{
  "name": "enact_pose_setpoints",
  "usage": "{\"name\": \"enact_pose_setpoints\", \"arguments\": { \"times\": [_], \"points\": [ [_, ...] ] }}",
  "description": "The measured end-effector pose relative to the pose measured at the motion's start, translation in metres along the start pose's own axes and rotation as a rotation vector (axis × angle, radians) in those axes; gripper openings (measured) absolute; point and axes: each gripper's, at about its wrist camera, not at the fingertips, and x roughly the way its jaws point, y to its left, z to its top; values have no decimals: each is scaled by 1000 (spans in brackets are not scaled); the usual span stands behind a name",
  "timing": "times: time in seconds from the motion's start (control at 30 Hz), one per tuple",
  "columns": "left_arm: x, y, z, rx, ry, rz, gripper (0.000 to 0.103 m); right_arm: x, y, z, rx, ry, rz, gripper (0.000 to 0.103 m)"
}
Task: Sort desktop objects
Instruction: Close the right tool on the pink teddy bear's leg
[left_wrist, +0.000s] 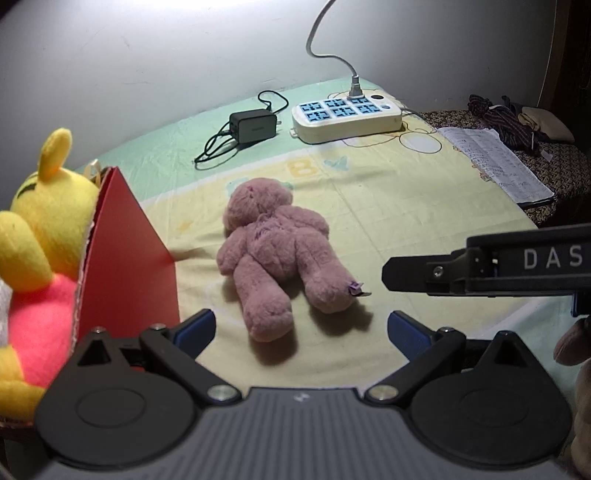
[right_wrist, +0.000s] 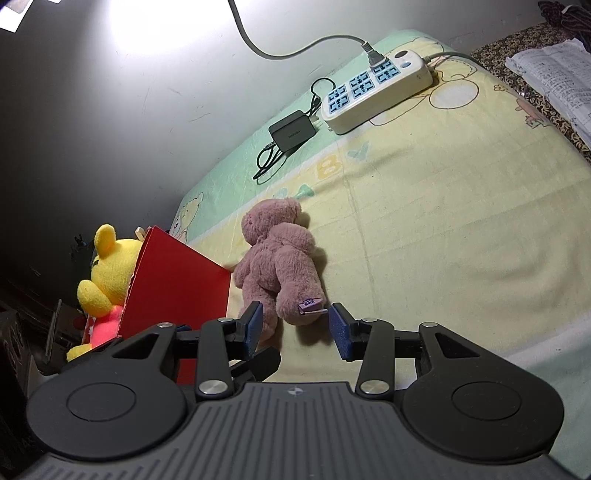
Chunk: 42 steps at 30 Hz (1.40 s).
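The work surface is a table covered with a pale yellow and green printed cloth, set against a plain grey wall lit from above. Ahead and to the left of both grippers stands a red box, the largest item and, by judgement, the sorting container; a yellow plush bear in a pink top already sits inside it, so one item appears sorted. A pink plush bear lies face down on the cloth, directly ahead of the left gripper and just beside the box's right wall; it is not yet collected. The left gripper hovers short of the bear's legs with its blue pads spread wide and nothing between them. The right gripper is also spread, its pads flanking the bear's tagged foot without visibly touching it; a grasp on this foot is judged the step in hand. Far ahead of both grippers, near the wall, a white power strip with a plugged-in grey cable and a black charger with its coiled lead remain in place. Whether these belong to the sort cannot be told. An open notebook lies far ahead and right, off the cloth.
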Motion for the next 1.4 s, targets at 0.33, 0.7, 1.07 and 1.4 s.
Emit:
{"name": "enact_pose_setpoints", "arguments": {
  "times": [0.33,0.7,1.07,1.4],
  "points": [
    [37,14,9,-54,22,-66,98,42,-11,17,4,68,40,45],
    [62,19,13,-69,46,-112,88,80,-14,22,-2,128,80,45],
    [59,17,15,-56,50,-117,86,81,-7,17,-48,150,73,34],
    [30,-3,3,-20,47,-222,83,41,-2,5,-83,164,22,34]
  ]
}}
